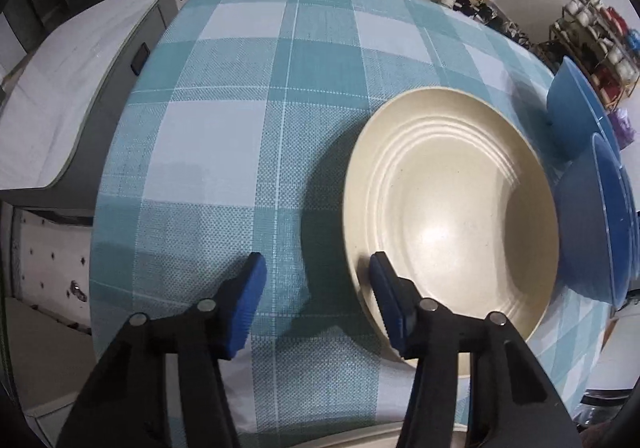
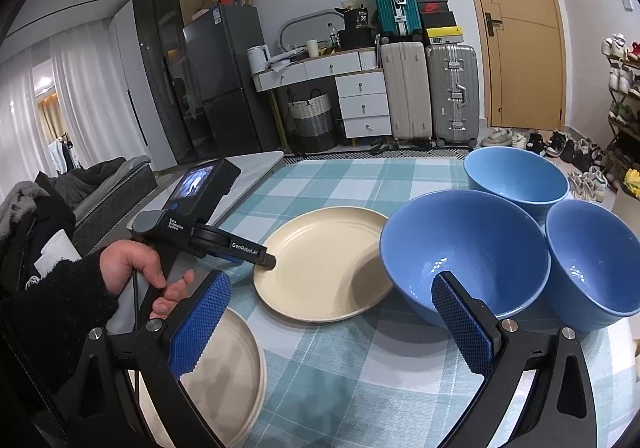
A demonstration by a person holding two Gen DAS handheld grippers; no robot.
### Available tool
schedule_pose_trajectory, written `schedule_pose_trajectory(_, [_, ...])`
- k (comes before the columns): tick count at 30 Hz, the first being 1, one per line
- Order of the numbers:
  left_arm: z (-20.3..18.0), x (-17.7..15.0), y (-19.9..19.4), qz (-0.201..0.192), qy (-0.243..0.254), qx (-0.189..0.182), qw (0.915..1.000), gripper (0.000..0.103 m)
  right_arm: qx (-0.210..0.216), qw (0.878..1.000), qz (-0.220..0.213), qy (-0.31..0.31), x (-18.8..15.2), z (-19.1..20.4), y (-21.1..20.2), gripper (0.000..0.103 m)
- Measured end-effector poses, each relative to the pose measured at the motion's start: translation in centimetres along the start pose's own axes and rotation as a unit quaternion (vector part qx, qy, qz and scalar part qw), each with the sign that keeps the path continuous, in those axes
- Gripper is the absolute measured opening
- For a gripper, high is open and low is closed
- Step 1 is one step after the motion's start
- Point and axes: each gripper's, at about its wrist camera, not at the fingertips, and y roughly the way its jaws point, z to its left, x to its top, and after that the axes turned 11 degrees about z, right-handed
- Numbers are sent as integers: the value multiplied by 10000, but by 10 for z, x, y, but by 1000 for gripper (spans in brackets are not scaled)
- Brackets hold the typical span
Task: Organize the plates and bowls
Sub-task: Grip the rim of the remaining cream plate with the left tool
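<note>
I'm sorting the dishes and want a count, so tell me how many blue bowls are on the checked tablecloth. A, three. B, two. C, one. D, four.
A: the right wrist view shows three blue bowls on the right of the tablecloth: a near large one, one behind it and one at the right edge.

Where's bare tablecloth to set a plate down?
Free: checked tablecloth left of and beyond the cream ridged plate, toward the grey side table. Crowded: right side, three blue bowls clustered.
</note>
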Motion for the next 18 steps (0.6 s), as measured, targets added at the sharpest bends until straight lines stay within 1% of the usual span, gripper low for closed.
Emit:
schedule_pose_trajectory(1, [0, 0, 0, 11, 11, -89, 10000, 37, -6, 10000, -5, -6, 1, 0, -1, 102])
schedule_pose_trajectory(2, [-1, -1, -1, 26, 55, -165, 9998, 35, -9, 10000, -9, -14, 1, 0, -1, 102])
schedule_pose_trajectory(4, [-5, -1, -2, 17, 182, -175, 9997, 25, -14, 10000, 6, -11, 1, 1, 0, 102])
schedule_pose_trajectory(6, [-9, -2, -3, -3, 340, -165, 9993, 21, -3, 10000, 52, -6, 1, 2, 1, 102])
schedule_pose_trajectory(13, [2, -2, -6, -31, 272, -171, 9995, 21, -35, 10000, 78, -43, 3, 3, 3, 102])
schedule_pose_trajectory(18, [13, -5, -10, -92, 210, 88, 9997, 21, 10, 10000, 33, -54, 6, 6, 1, 102])
